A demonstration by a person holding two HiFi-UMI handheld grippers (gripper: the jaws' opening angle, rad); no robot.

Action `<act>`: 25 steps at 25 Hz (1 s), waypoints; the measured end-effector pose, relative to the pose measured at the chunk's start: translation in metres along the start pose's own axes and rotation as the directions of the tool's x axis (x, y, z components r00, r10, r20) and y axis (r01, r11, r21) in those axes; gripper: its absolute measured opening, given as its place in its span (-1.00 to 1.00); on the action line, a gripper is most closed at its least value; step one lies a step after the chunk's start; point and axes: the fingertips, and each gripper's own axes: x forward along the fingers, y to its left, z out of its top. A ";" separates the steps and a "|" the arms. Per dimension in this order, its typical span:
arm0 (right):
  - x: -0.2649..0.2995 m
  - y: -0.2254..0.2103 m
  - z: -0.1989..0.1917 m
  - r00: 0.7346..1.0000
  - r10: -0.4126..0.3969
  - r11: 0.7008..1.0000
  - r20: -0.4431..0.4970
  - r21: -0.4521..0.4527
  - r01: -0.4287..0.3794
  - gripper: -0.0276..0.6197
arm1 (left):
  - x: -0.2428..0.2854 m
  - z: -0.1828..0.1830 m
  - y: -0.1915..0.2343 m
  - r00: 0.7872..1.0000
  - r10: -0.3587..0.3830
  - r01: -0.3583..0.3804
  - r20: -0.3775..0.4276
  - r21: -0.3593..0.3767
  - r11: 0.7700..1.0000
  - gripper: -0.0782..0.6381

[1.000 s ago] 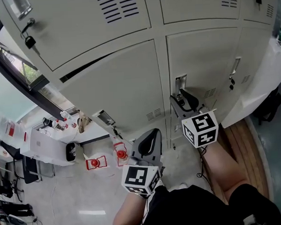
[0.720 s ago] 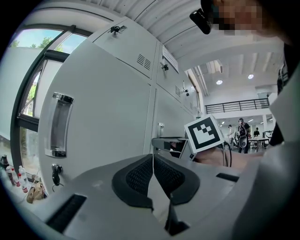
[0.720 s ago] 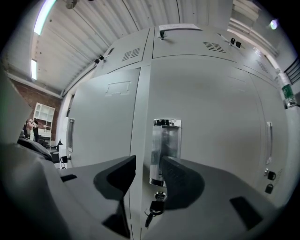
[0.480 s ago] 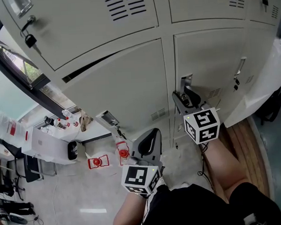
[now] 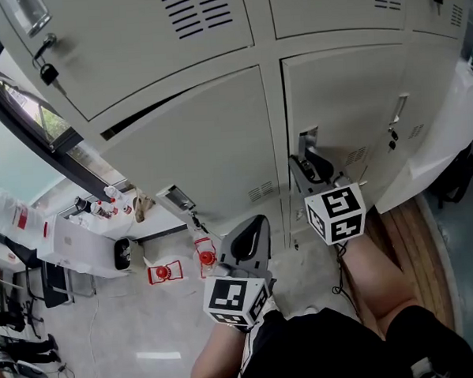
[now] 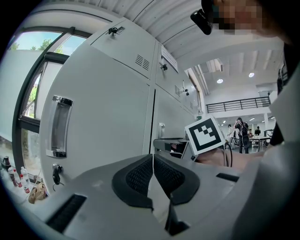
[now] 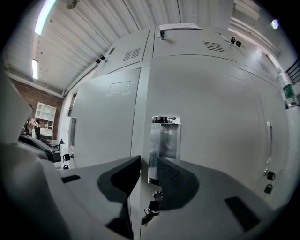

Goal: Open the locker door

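Note:
The grey locker door [image 5: 350, 99] stands closed, with a chrome recessed handle [image 5: 307, 139] at its left edge. In the right gripper view the handle [image 7: 165, 140] is straight ahead, a key [image 7: 152, 204] hanging in the lock below it. My right gripper [image 5: 305, 163] [image 7: 148, 171] is at the handle. Its jaws have just been closing, and the handle's left lip and the door edge sit between the pads. My left gripper [image 5: 254, 227] [image 6: 153, 161] hangs lower and to the left, off the lockers, shut with nothing in it.
The neighbouring locker door has its own handle [image 6: 60, 126] [image 5: 176, 198]. A padlock [image 5: 50, 71] hangs from an upper locker. On the floor at left are a white box [image 5: 81, 244] with small bottles and red items [image 5: 163, 272]. Wooden boards [image 5: 405, 239] lie at right.
The head view drifted slightly and came back. Both grippers stay where they were, the right one still at the handle.

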 end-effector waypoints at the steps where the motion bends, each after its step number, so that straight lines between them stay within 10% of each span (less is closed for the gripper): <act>1: -0.002 0.001 0.000 1.000 0.002 1.000 0.000 -0.001 -0.002 -0.41 | 0.000 0.000 -0.002 1.000 0.001 -0.001 0.001 0.000 1.000 -0.73; 25: -0.111 -0.007 -0.014 0.997 0.075 0.997 0.030 0.022 -0.076 -0.39 | -0.054 -0.006 -0.099 0.998 0.063 -0.063 0.006 0.022 0.998 -0.73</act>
